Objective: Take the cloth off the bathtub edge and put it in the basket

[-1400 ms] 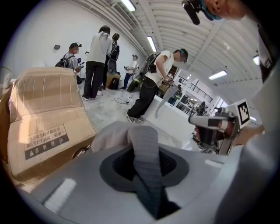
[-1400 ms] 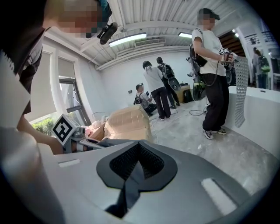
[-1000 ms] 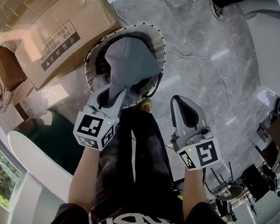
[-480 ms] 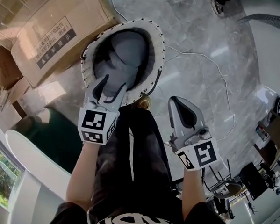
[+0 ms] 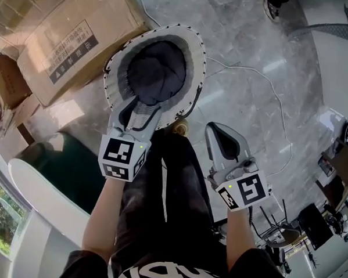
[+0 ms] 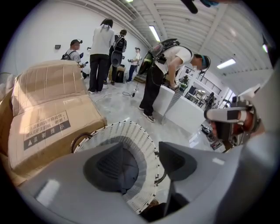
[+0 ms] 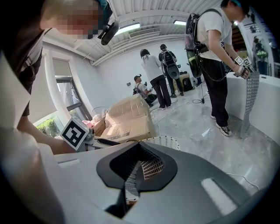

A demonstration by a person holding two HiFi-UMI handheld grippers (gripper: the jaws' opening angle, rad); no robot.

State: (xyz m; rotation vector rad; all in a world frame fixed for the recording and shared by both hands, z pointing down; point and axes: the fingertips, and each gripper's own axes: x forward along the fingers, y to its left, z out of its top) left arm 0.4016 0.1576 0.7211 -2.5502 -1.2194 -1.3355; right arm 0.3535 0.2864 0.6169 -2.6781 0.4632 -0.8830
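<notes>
A white woven basket (image 5: 193, 55) stands on the marble floor, and the dark grey cloth (image 5: 156, 70) lies bunched inside it. My left gripper (image 5: 138, 109) hangs over the basket's near rim. Its jaws have just been opening and stand apart, with nothing between them. In the left gripper view the basket (image 6: 131, 135) and a strip of cloth (image 6: 130, 170) show through the gap of the left gripper (image 6: 146, 173). My right gripper (image 5: 219, 138) is to the right of the basket, over the floor, shut and holding nothing. The right gripper view has the right gripper (image 7: 131, 186) with the basket's rim (image 7: 168, 141) beyond.
A large cardboard box (image 5: 62, 42) lies left of the basket. The white bathtub edge (image 5: 37, 198) curves at the lower left. A thin cable (image 5: 264, 88) runs over the floor on the right. My dark trouser leg (image 5: 165, 199) is below the grippers. Several people (image 6: 103, 52) stand farther off.
The left gripper's jaws have opened and let go of the cloth. The cloth, which stood up from the jaws before, has dropped into the basket. The right gripper has hardly moved.
</notes>
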